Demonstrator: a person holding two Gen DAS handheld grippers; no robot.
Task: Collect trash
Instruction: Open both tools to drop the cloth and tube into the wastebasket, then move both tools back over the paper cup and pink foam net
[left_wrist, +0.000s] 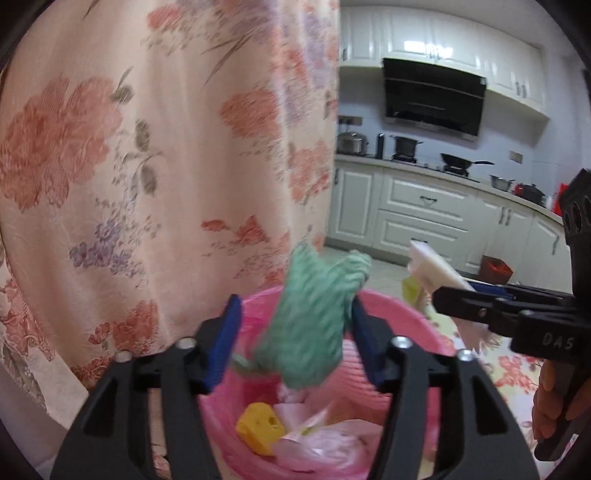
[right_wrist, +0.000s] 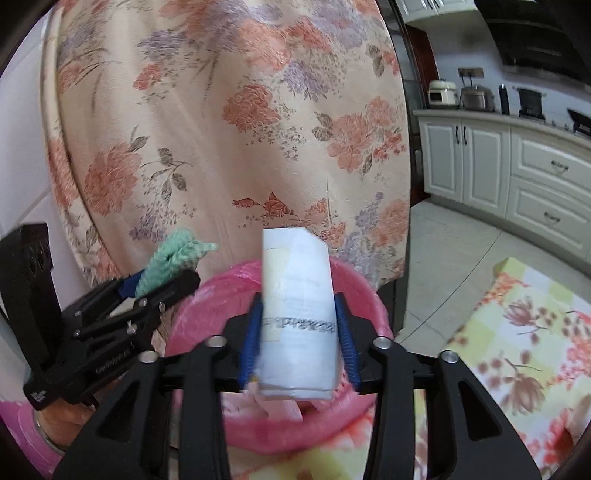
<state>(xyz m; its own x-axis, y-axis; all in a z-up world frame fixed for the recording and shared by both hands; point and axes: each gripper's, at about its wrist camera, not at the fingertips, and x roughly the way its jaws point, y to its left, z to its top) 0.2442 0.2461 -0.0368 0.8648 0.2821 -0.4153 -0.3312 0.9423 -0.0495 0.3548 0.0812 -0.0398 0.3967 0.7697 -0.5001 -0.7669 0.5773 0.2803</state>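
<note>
Nearest your left lens, the left gripper (left_wrist: 295, 339) stands with its blue pads spread; the green knitted cloth (left_wrist: 314, 317) hangs blurred between them, brushing the right pad while the left pad stands clear of it, so the grasp looks released. The cloth is a mint green, ribbed, crumpled bundle poised over the pink bin (left_wrist: 402, 310). In your right view, the right gripper (right_wrist: 299, 332) has a white folded paper packet (right_wrist: 297, 314) upright between its blue pads, a dark smudged line of print across its lower half; narrow gaps show at both pads, so it too looks let go, above the same bin (right_wrist: 207, 295). The bin is lined with a pink plastic bag and holds a yellow block with holes (left_wrist: 260, 428) and pale crumpled wrappers (left_wrist: 314, 439). A floral curtain (left_wrist: 147, 166) hangs just behind the bin.
</note>
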